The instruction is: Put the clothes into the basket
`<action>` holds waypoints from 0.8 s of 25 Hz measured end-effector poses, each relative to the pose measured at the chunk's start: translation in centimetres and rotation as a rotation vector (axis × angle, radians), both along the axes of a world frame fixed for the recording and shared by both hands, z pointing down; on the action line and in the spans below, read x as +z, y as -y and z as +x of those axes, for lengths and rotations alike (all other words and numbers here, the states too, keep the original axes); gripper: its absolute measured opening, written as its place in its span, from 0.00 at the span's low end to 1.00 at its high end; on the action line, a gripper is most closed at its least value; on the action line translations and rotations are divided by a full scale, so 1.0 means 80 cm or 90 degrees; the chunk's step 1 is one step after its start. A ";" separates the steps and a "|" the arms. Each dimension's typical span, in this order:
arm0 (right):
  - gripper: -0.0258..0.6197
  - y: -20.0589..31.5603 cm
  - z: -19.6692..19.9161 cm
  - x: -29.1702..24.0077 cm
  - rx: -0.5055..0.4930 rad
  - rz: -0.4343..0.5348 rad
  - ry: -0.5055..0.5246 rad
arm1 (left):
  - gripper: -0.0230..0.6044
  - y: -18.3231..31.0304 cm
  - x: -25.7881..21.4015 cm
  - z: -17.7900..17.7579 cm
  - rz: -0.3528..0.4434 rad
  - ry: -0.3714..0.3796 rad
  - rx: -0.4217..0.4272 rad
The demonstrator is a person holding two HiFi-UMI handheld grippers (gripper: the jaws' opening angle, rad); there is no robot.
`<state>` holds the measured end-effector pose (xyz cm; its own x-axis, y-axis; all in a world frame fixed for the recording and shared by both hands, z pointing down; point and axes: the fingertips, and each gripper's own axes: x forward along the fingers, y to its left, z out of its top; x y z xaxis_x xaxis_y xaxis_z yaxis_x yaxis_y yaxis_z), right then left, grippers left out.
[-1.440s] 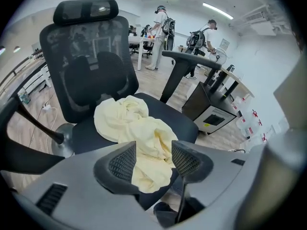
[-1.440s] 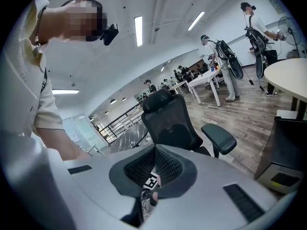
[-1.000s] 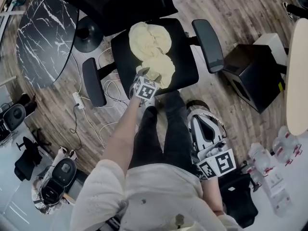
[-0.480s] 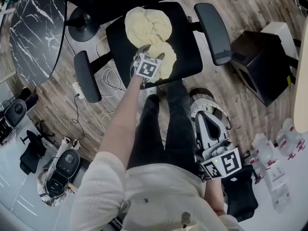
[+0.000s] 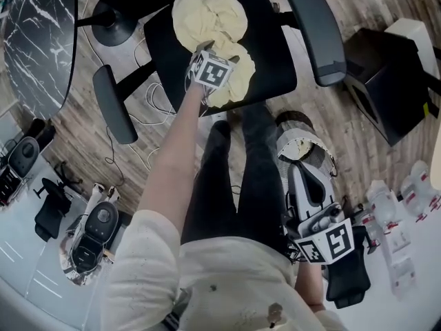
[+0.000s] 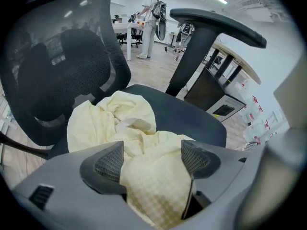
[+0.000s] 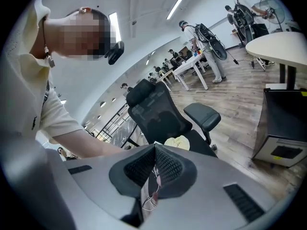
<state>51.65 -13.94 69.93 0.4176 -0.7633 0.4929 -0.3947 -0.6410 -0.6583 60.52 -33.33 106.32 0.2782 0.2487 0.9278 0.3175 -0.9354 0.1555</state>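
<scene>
Left tongs (image 6: 152, 158) stand spread around the near fold of the pale yellow clothes (image 6: 112, 121); cloth bulges between the pads but is not yet pinched. The heap lies on the worktop (image 5: 275, 54), a black chair seat at the upper middle of the head view. Right tongs (image 7: 154, 169), at the lower right there, are pressed together on nothing. By my judgement the task is barely begun: gripping, lifting and carrying to the basket all remain.

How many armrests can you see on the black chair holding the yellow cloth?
2. One armrest left of the seat in the head view, the other armrest right of it. None seems hidden.
</scene>
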 end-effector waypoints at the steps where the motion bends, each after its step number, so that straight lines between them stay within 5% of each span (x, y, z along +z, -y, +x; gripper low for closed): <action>1: 0.05 -0.003 0.003 0.003 0.003 0.000 0.000 | 0.64 0.002 0.008 0.000 0.003 0.006 -0.004; 20: 0.05 0.000 0.008 0.064 0.020 0.009 0.033 | 0.69 0.021 0.107 -0.024 -0.015 0.064 -0.100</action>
<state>52.32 -13.91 75.06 0.4155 -0.7575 0.5035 -0.3404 -0.6428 -0.6863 58.57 -34.98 114.85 0.2210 0.2322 0.9472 0.1495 -0.9678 0.2024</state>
